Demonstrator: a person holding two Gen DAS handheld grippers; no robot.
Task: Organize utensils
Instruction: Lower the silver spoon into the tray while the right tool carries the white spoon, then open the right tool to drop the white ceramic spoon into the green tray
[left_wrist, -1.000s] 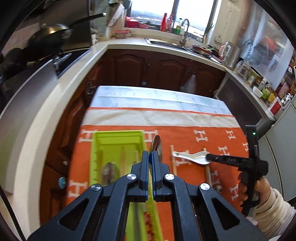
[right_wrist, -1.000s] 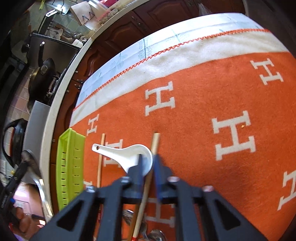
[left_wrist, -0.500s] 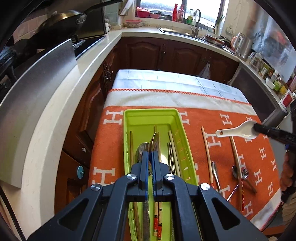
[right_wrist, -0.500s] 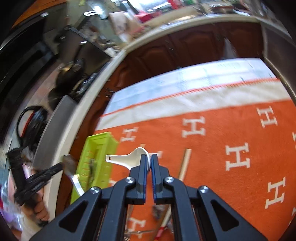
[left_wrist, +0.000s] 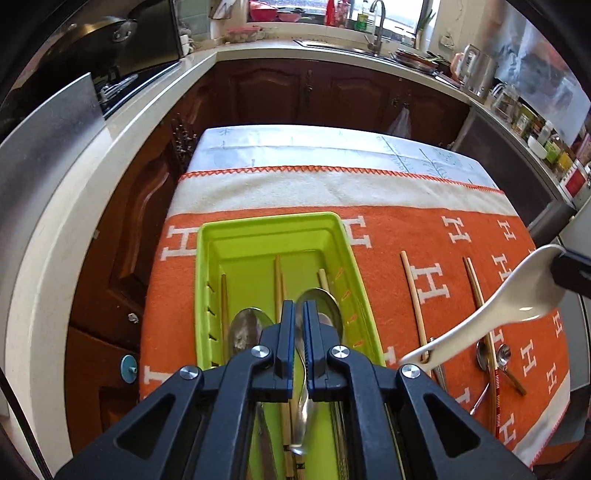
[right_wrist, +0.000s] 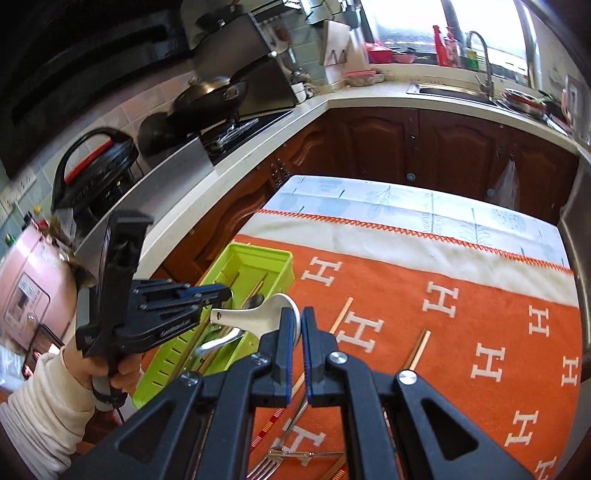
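A lime-green utensil tray (left_wrist: 273, 236) sits on the orange cloth and holds a metal spoon (left_wrist: 245, 328) and several chopsticks. My left gripper (left_wrist: 299, 314) hangs low over the tray, shut on the handle of a second metal spoon (left_wrist: 319, 306), whose bowl sticks out past the fingertips. My right gripper (right_wrist: 294, 321) is shut on the bowl rim of a white ceramic spoon (right_wrist: 255, 317), held in the air with its handle pointing toward the tray (right_wrist: 258, 254). The white spoon (left_wrist: 509, 306) also shows at the right of the left wrist view. A hand holds the left gripper (right_wrist: 221, 295) above the tray.
Loose chopsticks (left_wrist: 415, 302) (right_wrist: 341, 317), two small metal spoons (left_wrist: 495, 354) and a fork (right_wrist: 266, 469) lie on the cloth right of the tray. A counter with a stove and wok (right_wrist: 210, 92) runs along the left. A sink (right_wrist: 454, 92) is at the back.
The left gripper has sunk toward the tray with the metal spoon. The right gripper has lifted the white spoon off the cloth, rolled level and carried it toward the tray.
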